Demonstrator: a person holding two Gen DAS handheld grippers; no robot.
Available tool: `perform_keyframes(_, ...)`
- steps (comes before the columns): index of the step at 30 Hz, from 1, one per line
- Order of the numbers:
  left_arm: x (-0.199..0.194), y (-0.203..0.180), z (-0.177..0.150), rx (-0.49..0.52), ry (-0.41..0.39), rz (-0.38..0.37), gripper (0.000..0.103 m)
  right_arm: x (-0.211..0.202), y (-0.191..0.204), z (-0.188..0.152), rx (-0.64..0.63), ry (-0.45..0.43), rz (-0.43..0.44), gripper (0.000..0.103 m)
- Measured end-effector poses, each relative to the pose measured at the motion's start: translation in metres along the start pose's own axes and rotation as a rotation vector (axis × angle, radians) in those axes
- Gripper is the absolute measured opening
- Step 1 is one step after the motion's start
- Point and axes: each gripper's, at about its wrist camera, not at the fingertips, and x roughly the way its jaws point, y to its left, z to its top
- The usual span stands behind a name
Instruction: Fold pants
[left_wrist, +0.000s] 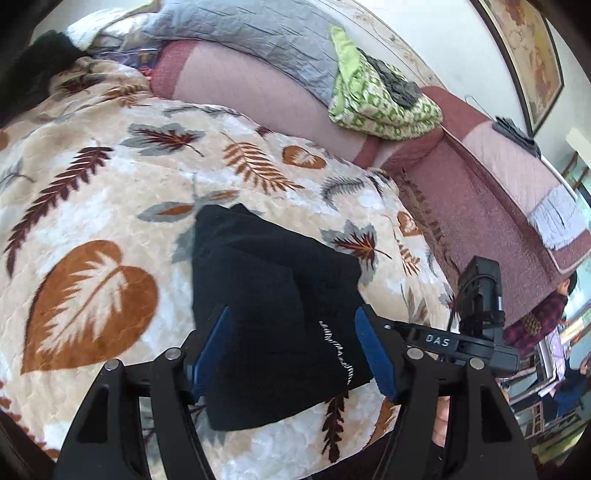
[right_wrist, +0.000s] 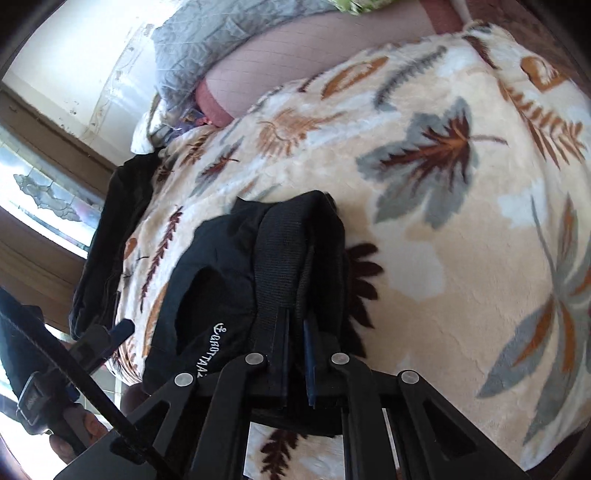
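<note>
A: What was recorded on the bed?
B: A leaf-patterned blanket (left_wrist: 110, 206) was spread; a grey quilt (left_wrist: 258, 33) and a green patterned cloth (left_wrist: 373, 103) were listed behind it.
A: On the wall?
B: A framed picture (left_wrist: 524, 55) was noted.

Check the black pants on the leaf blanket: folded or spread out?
Folded. The black pants lie as a compact layered bundle on the leaf blanket, and the right gripper is shut on a stacked fold.

Left tool (left_wrist: 295, 354): black linkage arms, silver pivot screws, blue finger pads (left_wrist: 375, 354). Right tool (right_wrist: 295, 332): same black arms and silver screws; a strap with a buckle (right_wrist: 31, 400), possibly a wristband, appears at lower left.
</note>
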Motion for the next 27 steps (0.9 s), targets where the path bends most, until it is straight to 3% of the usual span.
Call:
perform_keyframes(8, 0.039, 0.013, -0.017, -0.006, 0.058, 0.075, 0.068, 0.01, 0.004, -0.001, -0.093, -0.012, -0.088, 0.009)
perform_keyframes(12, 0.042, 0.005, -0.023, 0.087, 0.054, 0.125, 0.07, 0.008, 0.003, -0.001, -0.086, -0.022, -0.105, 0.016)
perform_keyframes(16, 0.044, -0.003, -0.03, 0.144, 0.022, 0.155, 0.077, -0.025, 0.012, 0.001, -0.076, -0.148, -0.096, 0.016)
perform_keyframes(19, 0.046, -0.007, -0.034, 0.172, 0.004, 0.172, 0.081, -0.036, 0.024, 0.011, -0.102, -0.193, -0.023, 0.016)
perform_keyframes(23, 0.046, -0.01, -0.037, 0.196, -0.006, 0.189, 0.082, -0.013, 0.027, 0.031, -0.058, -0.14, 0.073, 0.024)
perform_keyframes(27, 0.039, -0.008, -0.032, 0.183, 0.02, 0.159, 0.082, 0.035, 0.007, 0.046, 0.029, -0.052, 0.024, 0.024)
